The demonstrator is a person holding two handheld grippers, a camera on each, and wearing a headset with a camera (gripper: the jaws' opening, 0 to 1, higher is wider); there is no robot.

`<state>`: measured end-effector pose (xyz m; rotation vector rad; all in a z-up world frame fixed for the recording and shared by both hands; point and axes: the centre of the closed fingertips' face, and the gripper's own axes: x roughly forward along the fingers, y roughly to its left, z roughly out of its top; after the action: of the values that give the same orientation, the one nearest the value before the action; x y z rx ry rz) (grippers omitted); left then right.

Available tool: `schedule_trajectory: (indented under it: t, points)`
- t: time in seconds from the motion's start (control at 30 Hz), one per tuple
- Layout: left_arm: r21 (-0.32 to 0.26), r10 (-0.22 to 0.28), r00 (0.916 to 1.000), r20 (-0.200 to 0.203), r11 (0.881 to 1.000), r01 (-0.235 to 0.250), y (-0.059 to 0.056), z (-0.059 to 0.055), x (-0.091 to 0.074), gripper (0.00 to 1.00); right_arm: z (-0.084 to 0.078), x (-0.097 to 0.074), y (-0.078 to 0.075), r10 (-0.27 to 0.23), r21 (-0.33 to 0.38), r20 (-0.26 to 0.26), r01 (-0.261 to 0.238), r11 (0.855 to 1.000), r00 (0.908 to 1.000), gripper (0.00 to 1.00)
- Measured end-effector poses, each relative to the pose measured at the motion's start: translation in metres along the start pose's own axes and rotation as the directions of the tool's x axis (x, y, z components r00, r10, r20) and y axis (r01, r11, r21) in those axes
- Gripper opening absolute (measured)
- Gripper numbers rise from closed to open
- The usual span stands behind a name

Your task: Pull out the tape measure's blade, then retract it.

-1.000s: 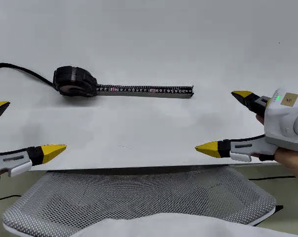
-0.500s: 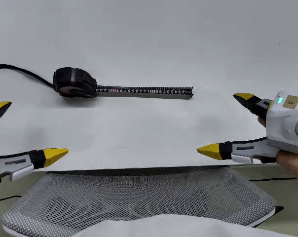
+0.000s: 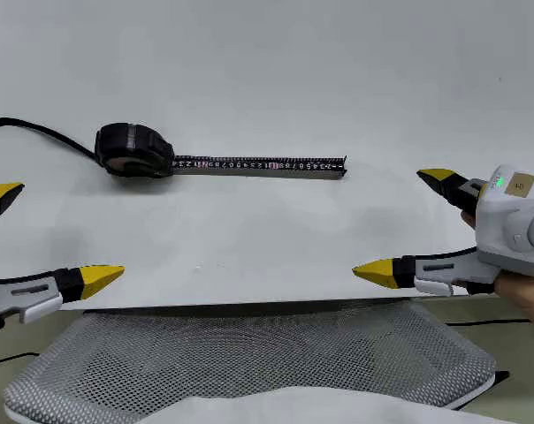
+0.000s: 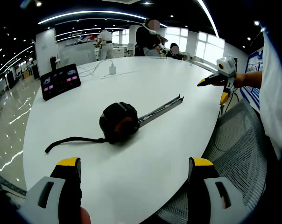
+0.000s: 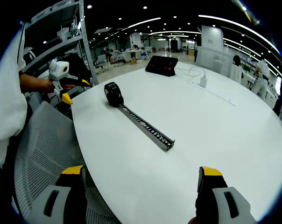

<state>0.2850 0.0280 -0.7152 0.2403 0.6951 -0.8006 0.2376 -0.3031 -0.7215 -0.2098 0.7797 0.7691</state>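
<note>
Both wide open, the yellow-tipped left gripper (image 3: 64, 230) and right gripper (image 3: 389, 221) are hovering empty. We are judging the black round tape measure (image 3: 133, 148) on the white table (image 3: 276, 238) extended; retracting requires gripping its case.

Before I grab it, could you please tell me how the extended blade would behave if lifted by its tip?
The blade looks long and thin, so it would probably flex or buckle. Its chunky case likely anchors that end.
</note>
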Motion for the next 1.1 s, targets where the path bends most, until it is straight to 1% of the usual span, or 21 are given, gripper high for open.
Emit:
schedule_trajectory:
  t: [0.03, 0.3, 0.57, 0.63, 0.7, 0.9, 1.1]
  points:
    - [-0.005, -0.003, 1.0, -0.005, 1.0, 0.003, -0.001, 0.0, 0.001, 0.93, 0.0, 0.0, 0.0, 0.0, -0.001, 0.0, 0.0, 1.0, 1.0, 0.99]
    - [-0.039, 0.005, 1.0, -0.002, 0.999, -0.005, -0.004, 0.006, 0.014, 0.94, 0.002, 0.002, -0.002, -0.003, -0.013, -0.004, 0.003, 1.0, 1.0, 0.99]
    - [-0.064, 0.03, 0.9995, -0.001, 0.997, -0.03, -0.003, 0.014, 0.031, 0.92, 0.005, 0.004, -0.004, -0.003, -0.015, 0.001, 0.003, 1.0, 1.0, 0.99]
    - [-0.064, 0.031, 0.9995, 0.0, 0.997, -0.031, -0.004, 0.016, 0.035, 0.92, 0.005, 0.005, -0.004, -0.003, -0.018, 0.001, 0.003, 1.0, 1.0, 0.99]
    - [-0.059, 0.036, 0.9994, 0.0, 0.998, -0.036, -0.004, 0.018, 0.039, 0.91, 0.004, 0.005, -0.005, -0.007, -0.037, -0.005, 0.007, 0.999, 1.0, 0.98]
    - [-0.086, 0.042, 0.9991, 0.009, 0.995, -0.041, -0.004, 0.021, 0.049, 0.9, 0.007, 0.006, -0.005, -0.004, -0.036, 0.0, 0.004, 0.999, 1.0, 0.98]
    - [-0.083, 0.049, 0.9988, 0.004, 0.995, -0.048, -0.002, 0.023, 0.06, 0.89, 0.005, 0.007, -0.004, 0.002, -0.037, -0.002, -0.002, 0.999, 1.0, 0.97]
